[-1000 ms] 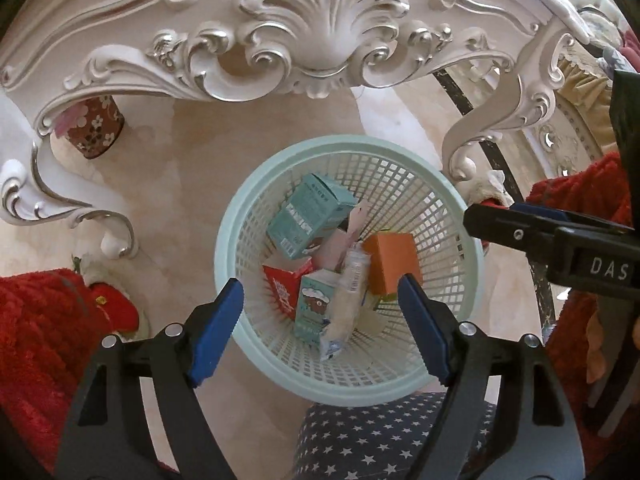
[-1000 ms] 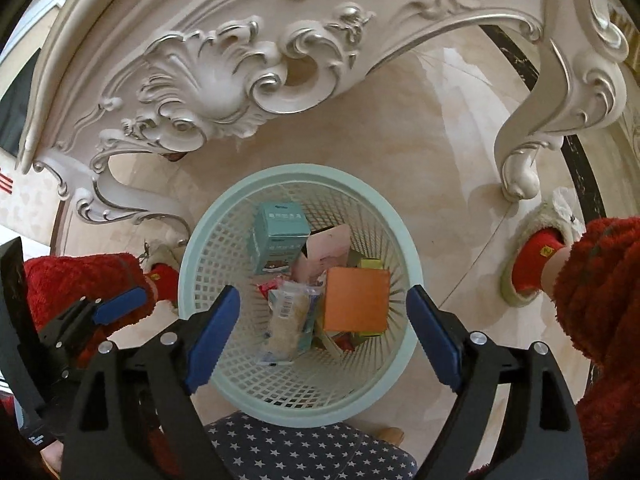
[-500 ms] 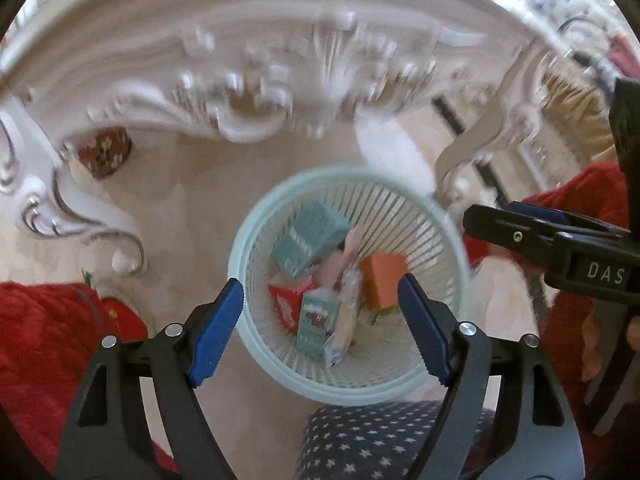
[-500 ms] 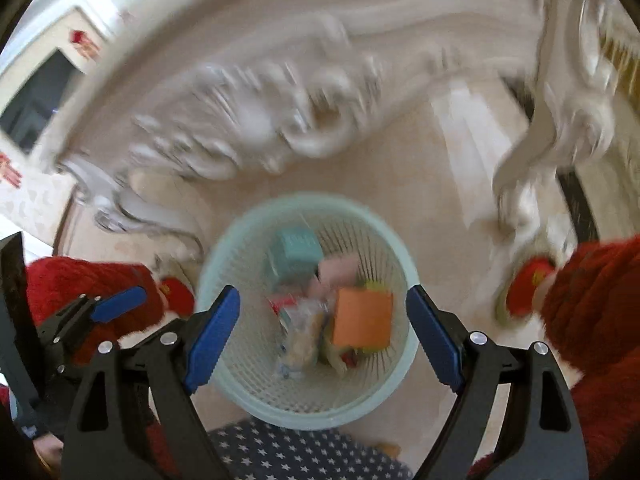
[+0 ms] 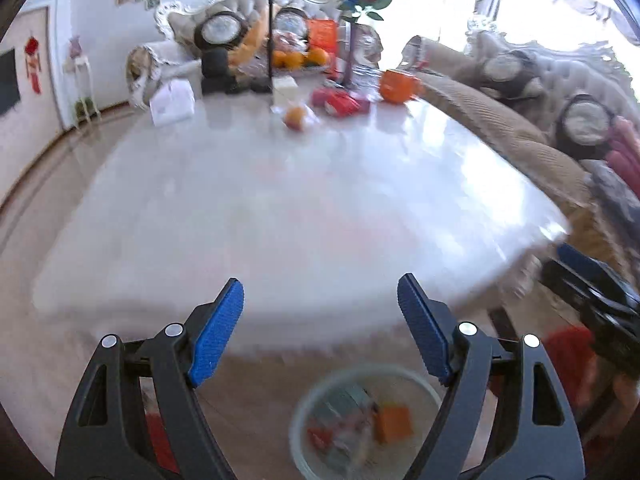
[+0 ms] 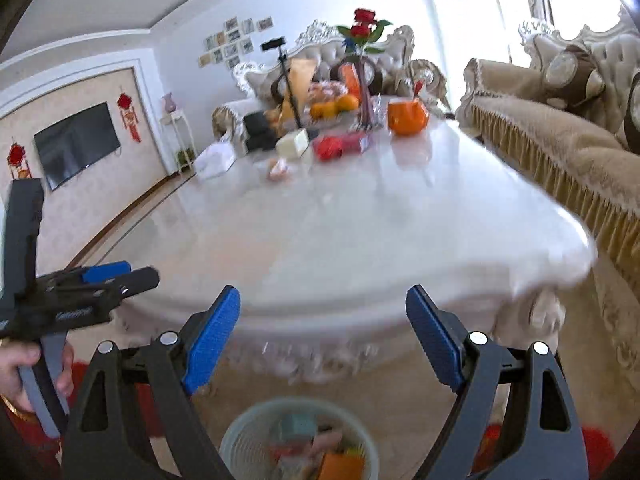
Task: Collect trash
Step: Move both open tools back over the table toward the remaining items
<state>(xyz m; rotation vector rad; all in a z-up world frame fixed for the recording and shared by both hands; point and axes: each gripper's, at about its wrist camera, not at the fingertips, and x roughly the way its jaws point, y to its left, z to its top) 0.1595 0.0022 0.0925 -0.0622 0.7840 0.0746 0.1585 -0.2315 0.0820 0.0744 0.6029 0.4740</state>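
Blue-padded, your left gripper [image 5: 320, 320] spread wide, gripping nothing, your right gripper [image 6: 324, 328] likewise, above the table [image 5: 304, 216].

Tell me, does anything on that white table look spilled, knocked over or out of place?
Nothing stands out. The white table is mostly bare, with fruit, an orange mug, a red packet and a rose vase grouped at its far end, all blurred. The basket stands upright on the floor.

open right tongs [image 6: 322, 322] above trash-filled basket [image 6: 240, 436], white table [image 6: 380, 232] ahead
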